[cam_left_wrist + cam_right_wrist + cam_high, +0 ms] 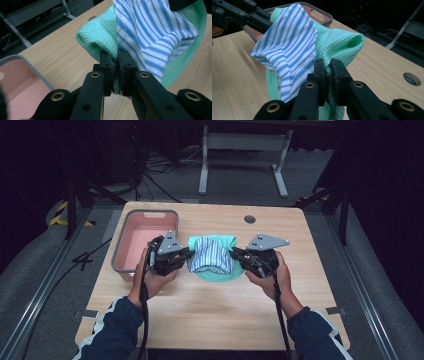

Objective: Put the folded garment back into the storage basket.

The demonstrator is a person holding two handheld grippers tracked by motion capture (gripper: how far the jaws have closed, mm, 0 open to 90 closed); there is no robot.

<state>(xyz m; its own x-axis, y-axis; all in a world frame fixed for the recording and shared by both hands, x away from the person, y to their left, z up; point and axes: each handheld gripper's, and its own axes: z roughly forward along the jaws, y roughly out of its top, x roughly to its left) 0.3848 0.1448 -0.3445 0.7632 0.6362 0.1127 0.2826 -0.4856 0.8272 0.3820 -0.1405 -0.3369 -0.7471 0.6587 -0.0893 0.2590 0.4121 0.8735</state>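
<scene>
Both claws are clamped on cloth: the left claw [114,58] and the right claw [327,65] each pinch the green waffle cloth [216,275] together with the striped cloth [212,255], which hang between them, lifted above the desk [200,315] just right of the pink bin [145,240]. To carry well, keep both grips firm and level, so neither layer slips before reaching the bin.
</scene>
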